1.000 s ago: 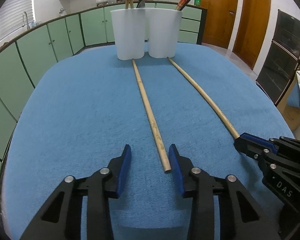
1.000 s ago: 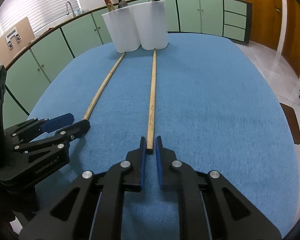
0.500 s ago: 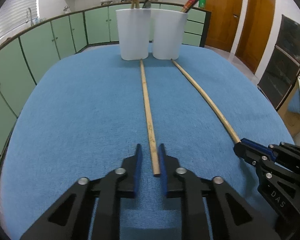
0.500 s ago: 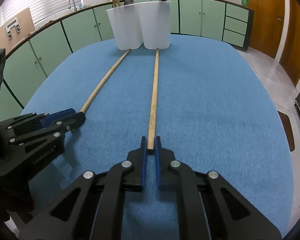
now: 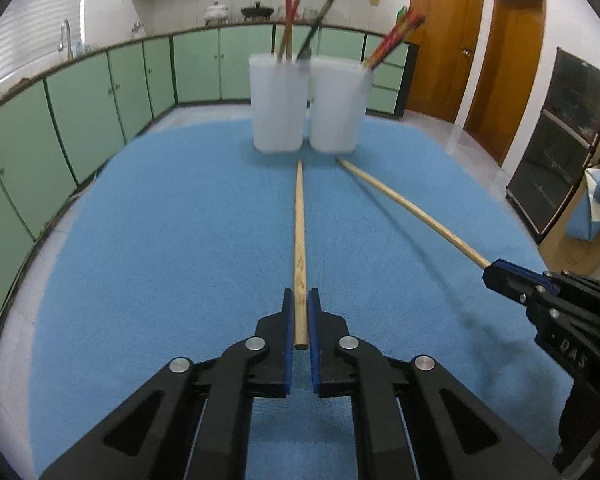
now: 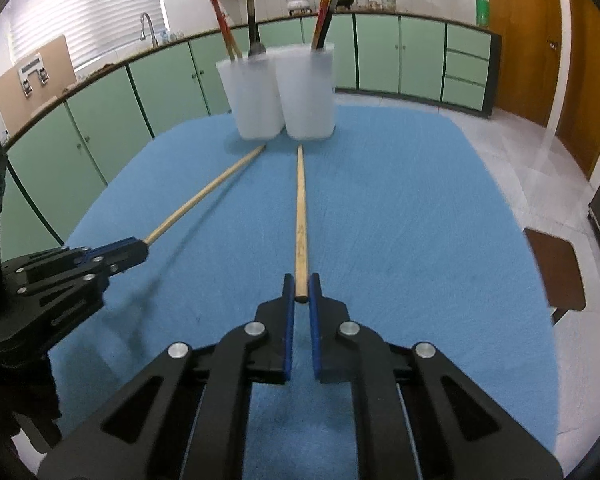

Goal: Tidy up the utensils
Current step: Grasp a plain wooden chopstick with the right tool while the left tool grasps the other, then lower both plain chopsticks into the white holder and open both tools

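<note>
Pinching the near end of one wooden stick point(image 5: 299, 240), the left gripper point(image 5: 300, 312) has its blue pads tight against it. Beside it, the right gripper point(image 6: 301, 294) clamps a second stick point(image 6: 301, 216) likewise. Both sticks reach ahead toward two white cups point(image 5: 306, 104) on the blue cloth point(image 5: 172, 240).

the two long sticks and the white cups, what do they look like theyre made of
Left stick and right stick: probably bare wood or bamboo, matte; pale tan with faint dark marks near the gripped ends.
Left cup and right cup: likely plastic, frosted and semi-translucent; milky white walls, contents dimly shadowed through them.
</note>
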Motion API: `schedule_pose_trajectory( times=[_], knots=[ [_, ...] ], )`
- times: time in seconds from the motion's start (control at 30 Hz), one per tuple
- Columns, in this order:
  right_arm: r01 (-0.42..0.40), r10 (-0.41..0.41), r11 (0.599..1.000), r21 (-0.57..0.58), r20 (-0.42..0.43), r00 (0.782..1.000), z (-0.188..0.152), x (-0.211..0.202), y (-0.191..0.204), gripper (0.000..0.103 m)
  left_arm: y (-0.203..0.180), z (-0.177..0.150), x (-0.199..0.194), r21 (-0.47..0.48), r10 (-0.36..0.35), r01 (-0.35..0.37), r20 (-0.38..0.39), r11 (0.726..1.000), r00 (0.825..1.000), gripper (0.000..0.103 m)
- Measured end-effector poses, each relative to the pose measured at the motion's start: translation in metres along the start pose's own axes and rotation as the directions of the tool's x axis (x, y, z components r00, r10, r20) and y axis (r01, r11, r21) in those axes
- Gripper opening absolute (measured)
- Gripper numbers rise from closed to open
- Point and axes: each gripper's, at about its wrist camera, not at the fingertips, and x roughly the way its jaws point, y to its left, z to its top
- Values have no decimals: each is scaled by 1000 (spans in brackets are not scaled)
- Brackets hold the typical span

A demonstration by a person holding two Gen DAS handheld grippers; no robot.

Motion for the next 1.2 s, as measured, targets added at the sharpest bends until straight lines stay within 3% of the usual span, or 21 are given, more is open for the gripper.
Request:
schedule_pose_trajectory(
  times=[0.23, 0.47, 0.9, 1.2],
  knots=[
    [-1, 4, 999, -33, 90, 996, 29, -34, -1, 6, 6, 28, -47, -1, -2, 2, 133, 1000, 991, 7],
    [-28, 41, 997, -75, 183, 982, 71, -69, -3, 6, 11, 66, -82, 11, -37, 35, 249, 999, 968, 7],
    [-130, 160, 980, -150, 213, 964, 155, -100, 1, 6, 15, 118, -103, 65, -127, 112, 310, 992, 942, 7],
    [-119, 166, 980, -159, 324, 931, 221, -119, -3, 6, 27, 165, -116, 88, -82, 51, 395, 995, 915, 7]
  ],
)
